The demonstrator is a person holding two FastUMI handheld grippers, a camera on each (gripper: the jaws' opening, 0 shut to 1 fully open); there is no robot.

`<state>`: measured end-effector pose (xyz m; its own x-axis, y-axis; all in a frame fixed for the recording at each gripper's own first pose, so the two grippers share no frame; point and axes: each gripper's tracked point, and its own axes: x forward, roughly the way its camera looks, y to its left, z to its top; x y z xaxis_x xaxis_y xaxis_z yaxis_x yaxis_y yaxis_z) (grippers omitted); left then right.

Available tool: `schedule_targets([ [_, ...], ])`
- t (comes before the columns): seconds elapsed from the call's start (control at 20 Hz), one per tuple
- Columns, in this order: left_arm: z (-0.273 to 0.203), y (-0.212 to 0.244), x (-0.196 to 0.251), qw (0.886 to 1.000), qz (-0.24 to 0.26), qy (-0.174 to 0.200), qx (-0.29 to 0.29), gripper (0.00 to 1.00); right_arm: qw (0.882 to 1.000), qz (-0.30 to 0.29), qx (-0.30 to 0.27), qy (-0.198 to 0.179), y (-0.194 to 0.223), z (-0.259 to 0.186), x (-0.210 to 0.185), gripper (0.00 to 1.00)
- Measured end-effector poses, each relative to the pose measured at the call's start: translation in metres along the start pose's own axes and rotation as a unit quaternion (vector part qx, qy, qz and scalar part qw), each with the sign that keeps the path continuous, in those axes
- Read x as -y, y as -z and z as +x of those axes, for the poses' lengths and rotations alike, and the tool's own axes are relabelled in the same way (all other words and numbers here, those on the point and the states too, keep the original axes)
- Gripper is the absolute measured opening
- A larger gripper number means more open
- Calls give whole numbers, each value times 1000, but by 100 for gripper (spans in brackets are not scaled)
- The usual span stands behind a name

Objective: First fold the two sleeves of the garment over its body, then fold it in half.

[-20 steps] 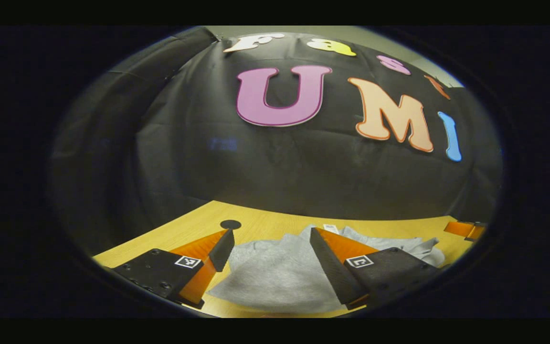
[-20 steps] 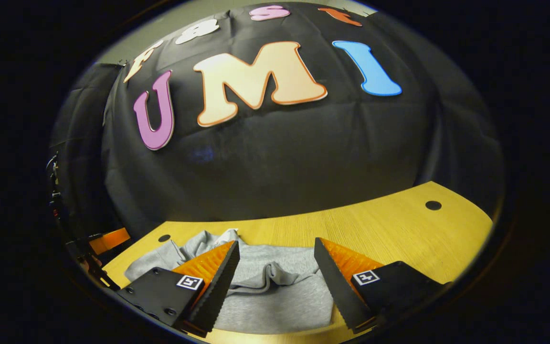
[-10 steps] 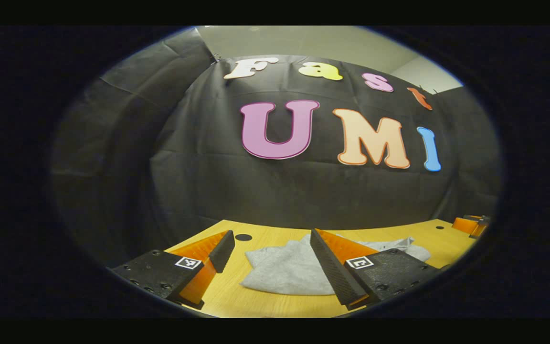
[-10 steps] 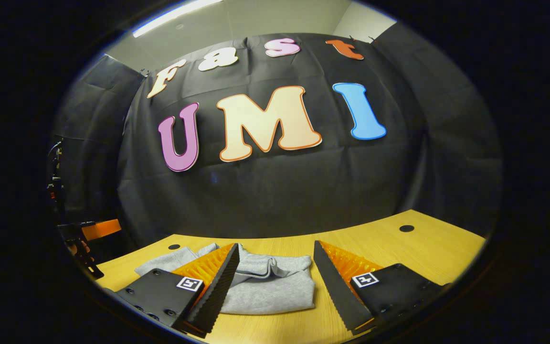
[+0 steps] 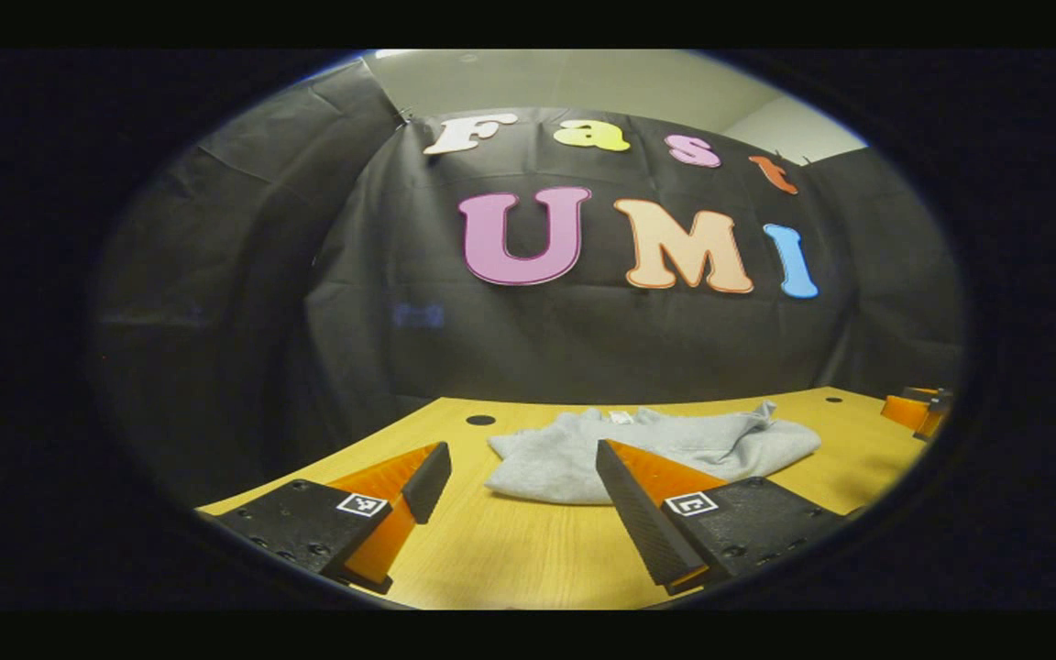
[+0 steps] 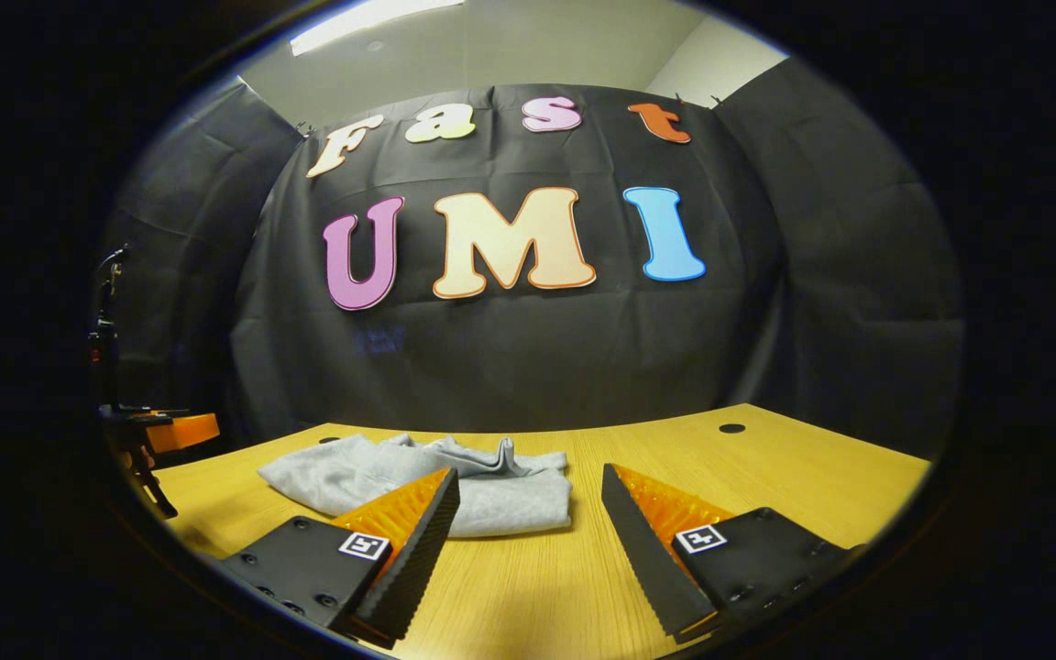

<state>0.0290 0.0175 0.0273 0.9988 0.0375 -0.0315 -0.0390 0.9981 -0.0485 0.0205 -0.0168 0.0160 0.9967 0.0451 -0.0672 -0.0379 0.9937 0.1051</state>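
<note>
Wooden desk (image 5: 528, 559) with round cable holes (image 6: 731, 428) near its far edge. Black cloth wall (image 6: 528, 357) behind it, pale ceiling with a strip light (image 6: 372, 14) above. Dark stand (image 6: 106, 339) at the desk's left end.

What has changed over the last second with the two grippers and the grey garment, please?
Both grippers have drawn back from the grey garment: a second ago their fingers reached over the cloth, whereas now the left gripper and the right gripper are nearer the table's front, with bare wooden table between their fingers. Nothing was grasped or released. Both stayed open, and the garment stayed a folded bundle on the table.
</note>
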Motion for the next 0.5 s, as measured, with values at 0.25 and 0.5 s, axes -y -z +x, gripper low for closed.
schedule_targets([
  [0.25,-7,21,-2,1000,4,2,-13,94,1000,-7,20,17,10,-10,10,97],
  [0.5,-7,34,3,1000,0,10,-17,92,1000,4,8,19,27,-9,11,97],
])
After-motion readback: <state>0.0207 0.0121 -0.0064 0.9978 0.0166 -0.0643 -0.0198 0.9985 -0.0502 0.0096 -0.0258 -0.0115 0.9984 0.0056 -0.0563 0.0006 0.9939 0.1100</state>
